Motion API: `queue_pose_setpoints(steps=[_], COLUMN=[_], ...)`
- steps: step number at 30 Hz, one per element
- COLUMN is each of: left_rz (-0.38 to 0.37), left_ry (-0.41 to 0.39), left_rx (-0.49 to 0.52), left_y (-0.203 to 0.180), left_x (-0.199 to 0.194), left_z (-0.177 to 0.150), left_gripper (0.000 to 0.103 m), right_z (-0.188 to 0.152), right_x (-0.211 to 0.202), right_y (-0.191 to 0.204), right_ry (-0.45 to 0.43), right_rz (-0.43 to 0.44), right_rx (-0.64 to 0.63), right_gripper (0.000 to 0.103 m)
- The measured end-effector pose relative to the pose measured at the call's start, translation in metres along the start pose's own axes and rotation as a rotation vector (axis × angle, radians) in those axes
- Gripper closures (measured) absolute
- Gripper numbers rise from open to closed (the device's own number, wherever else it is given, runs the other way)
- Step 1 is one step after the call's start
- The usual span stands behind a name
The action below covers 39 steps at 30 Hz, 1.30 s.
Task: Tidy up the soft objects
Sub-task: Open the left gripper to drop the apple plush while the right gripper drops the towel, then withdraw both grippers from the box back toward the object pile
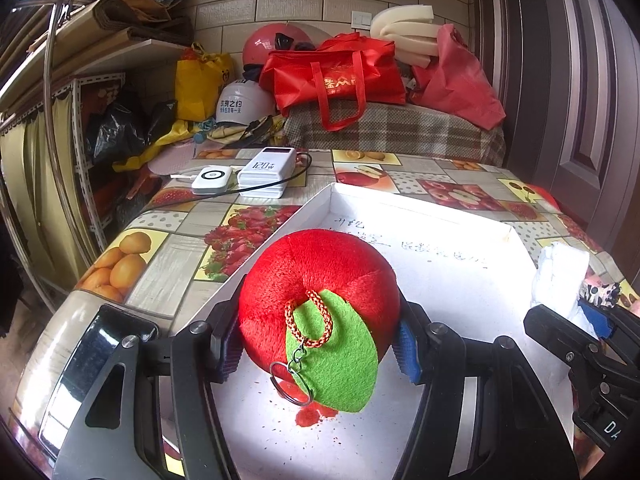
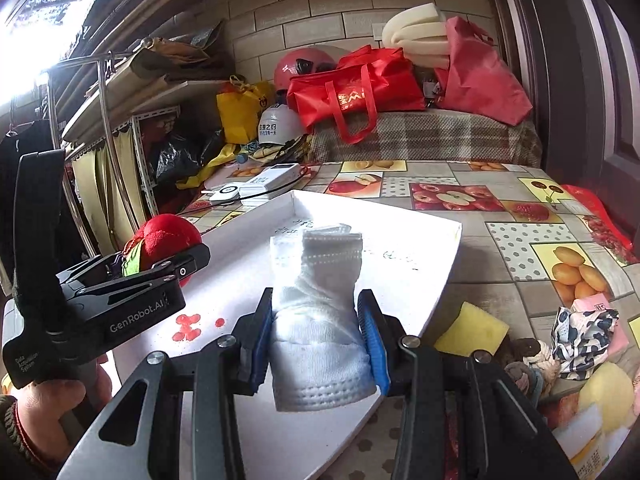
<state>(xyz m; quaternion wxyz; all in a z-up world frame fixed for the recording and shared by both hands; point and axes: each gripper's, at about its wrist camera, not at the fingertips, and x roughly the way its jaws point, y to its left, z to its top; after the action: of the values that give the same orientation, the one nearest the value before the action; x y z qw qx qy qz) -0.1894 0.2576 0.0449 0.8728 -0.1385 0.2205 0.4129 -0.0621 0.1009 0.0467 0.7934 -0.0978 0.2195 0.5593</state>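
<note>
Over white box (image 1: 460, 280), left claw (image 1: 318, 346) pinching plush apple (image 1: 320, 276), right claw (image 2: 316, 340) pinching white cloth (image 2: 316, 304)

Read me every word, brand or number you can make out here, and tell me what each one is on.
"GenRobot.AI": side of the left gripper.
"120W": white power bank.
"Data Acquisition System": the left gripper's handle, small.
Chinese characters on the white helmet: too small to read surely.
Gold print on the red bag: partly hidden by its strap.
Handwriting inside the white tray: blurred, unreadable.
"DA": cut-off letters on the right gripper.
</note>
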Motion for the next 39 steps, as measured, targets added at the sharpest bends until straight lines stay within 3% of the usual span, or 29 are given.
queue_pose_setpoints(steps=[6,11,12,14,15,16,19,26,29,39], left_rz=[0.027,0.068,0.081,0.104,0.110,0.114,0.125,0.138,0.143,0.158], left_ry=[0.009,0.002,-0.004,-0.019,-0.026,-0.033,-0.048,-0.076,-0.090,-0.129], left_rx=[-0.019,-0.017,-0.021,-0.037,-0.044,-0.049,-0.049,-0.055,-0.060,-0.060], left_y=[0.001,0.000,0.000,0.003,0.004,0.005,0.005,0.006,0.006,0.005], left_x=[0.011,0.010,0.008,0.005,0.004,0.003,0.000,-0.005,-0.008,-0.015], left_z=[0.005,0.005,0.004,0.004,0.004,0.003,0.003,0.003,0.003,0.002], left_gripper=[0.041,0.039,0.037,0.031,0.022,0.012,0.000,0.000,0.000,0.000], right_z=[0.009,0.011,0.011,0.010,0.010,0.010,0.011,0.012,0.012,0.012], right_x=[0.017,0.030,0.030,0.028,0.027,0.025,0.022,0.023,0.024,0.021], right_y=[0.002,0.003,0.003,0.003,0.004,0.005,0.009,0.008,0.005,0.005], right_ry=[0.000,0.053,0.056,0.050,0.045,0.036,0.022,0.020,0.023,0.007], right_rz=[-0.047,-0.068,-0.076,-0.093,-0.100,-0.103,-0.109,-0.118,-0.119,-0.113], right_rx=[-0.016,-0.027,-0.028,-0.032,-0.034,-0.038,-0.060,-0.057,-0.047,-0.038], right_gripper=[0.062,0.060,0.055,0.029,0.014,0.014,0.014,0.011,0.000,0.000])
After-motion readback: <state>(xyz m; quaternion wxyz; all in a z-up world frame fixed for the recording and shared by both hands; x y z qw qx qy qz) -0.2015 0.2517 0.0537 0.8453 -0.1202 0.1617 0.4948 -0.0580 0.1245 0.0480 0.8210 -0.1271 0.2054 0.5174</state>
